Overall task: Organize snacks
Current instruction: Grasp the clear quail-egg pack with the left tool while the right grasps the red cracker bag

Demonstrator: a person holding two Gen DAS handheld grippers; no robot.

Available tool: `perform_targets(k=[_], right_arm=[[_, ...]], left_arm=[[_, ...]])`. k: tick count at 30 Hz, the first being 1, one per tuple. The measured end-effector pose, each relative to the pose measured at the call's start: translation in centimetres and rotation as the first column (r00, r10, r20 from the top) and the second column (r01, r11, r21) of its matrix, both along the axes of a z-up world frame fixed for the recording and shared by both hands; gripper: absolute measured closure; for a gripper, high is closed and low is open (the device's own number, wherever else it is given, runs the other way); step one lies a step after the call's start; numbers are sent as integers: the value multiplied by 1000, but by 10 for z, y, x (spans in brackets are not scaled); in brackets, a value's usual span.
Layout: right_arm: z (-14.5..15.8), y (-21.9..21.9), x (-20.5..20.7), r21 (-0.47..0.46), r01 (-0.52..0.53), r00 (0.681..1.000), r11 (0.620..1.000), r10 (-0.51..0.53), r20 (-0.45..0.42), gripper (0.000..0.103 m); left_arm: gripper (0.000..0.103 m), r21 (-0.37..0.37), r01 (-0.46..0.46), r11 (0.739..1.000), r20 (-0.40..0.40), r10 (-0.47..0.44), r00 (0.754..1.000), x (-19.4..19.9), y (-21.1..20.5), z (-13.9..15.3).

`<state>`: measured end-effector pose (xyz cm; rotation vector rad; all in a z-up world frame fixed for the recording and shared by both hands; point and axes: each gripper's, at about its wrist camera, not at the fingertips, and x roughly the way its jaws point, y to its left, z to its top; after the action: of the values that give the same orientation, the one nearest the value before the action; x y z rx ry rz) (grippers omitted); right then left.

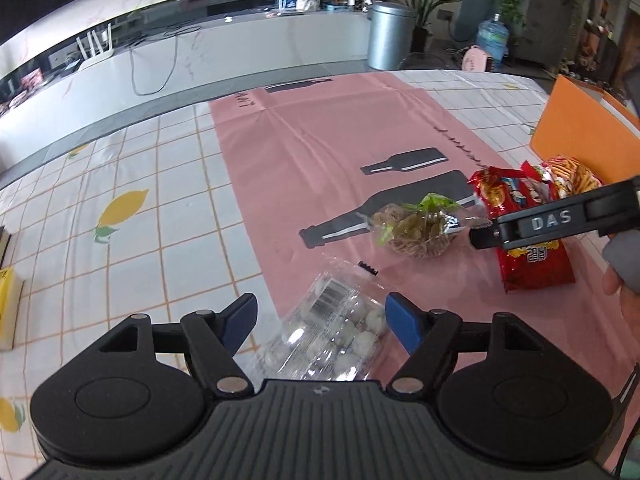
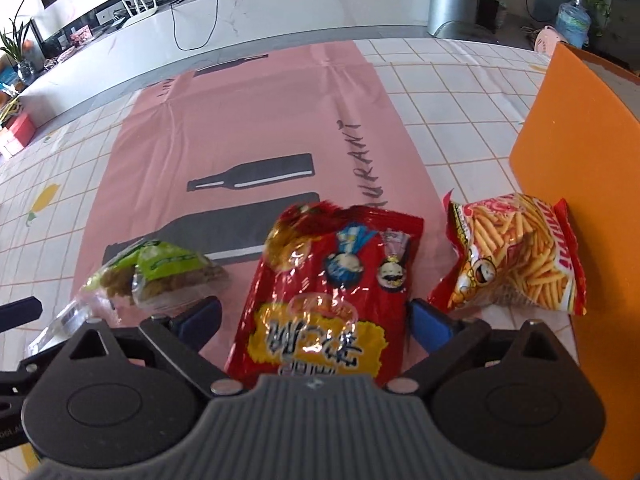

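Your left gripper [image 1: 320, 318] has its blue-padded fingers spread apart on either side of a clear plastic bag of white round candies [image 1: 332, 336], not pressing it. At two o'clock from that bag lies a transparent pouch of green-brown dried fruit [image 1: 416, 228] on the pink bottle-print mat [image 1: 320, 152]. Your right gripper [image 2: 316, 320] is also spread wide, its fingers flanking the near end of a glossy red snack bag with a yellow label [image 2: 332, 292]. At three o'clock from the red bag, a red-and-yellow packet of potato sticks [image 2: 516, 256] rests against the orange box wall [image 2: 576, 152].
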<state>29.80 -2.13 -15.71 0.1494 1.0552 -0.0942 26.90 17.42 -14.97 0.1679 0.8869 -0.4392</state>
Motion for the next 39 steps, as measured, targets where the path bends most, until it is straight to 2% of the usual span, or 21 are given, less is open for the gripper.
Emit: perform_targets(k=[4, 8, 10, 16, 22, 27, 31, 36, 39], right_arm=[[-6, 4, 1, -50, -28, 1000, 998, 29, 8, 8], [-5, 10, -8, -106, -85, 996, 991, 89, 31, 18], [-3, 12, -12, -107, -114, 992, 988, 118, 33, 21], [-2, 13, -26, -83, -185, 982, 979, 188, 28, 23], [-1, 14, -47, -80, -330, 943, 941, 333, 20, 23], [0, 7, -63, -93, -432, 900, 897, 436, 23, 23], [2, -3, -71, -109, -445, 893, 889, 450, 25, 22], [11, -12, -79, -107, -426, 900, 899, 433, 57, 11], [17, -15, -82, -92, -417, 904, 904, 423, 65, 10]], left_arm=[[15, -37, 9, 999, -7, -10, 1000, 5, 0, -4], [14, -78, -3, 997, -50, -1, 999, 11, 2, -7], [14, -103, -22, 994, -109, 11, 994, 13, 2, -9], [16, -84, -64, 994, -166, 49, 985, 3, -2, -6], [16, -178, -170, 969, -314, 108, 943, -5, 6, -2], [17, -205, -148, 967, -373, 63, 926, -18, -3, -1], [17, -187, -133, 973, -369, 56, 928, -28, -12, 1], [17, -115, -125, 985, -280, 89, 956, -39, -20, 10], [16, -92, -103, 990, -241, 79, 967, -43, -23, 15]])
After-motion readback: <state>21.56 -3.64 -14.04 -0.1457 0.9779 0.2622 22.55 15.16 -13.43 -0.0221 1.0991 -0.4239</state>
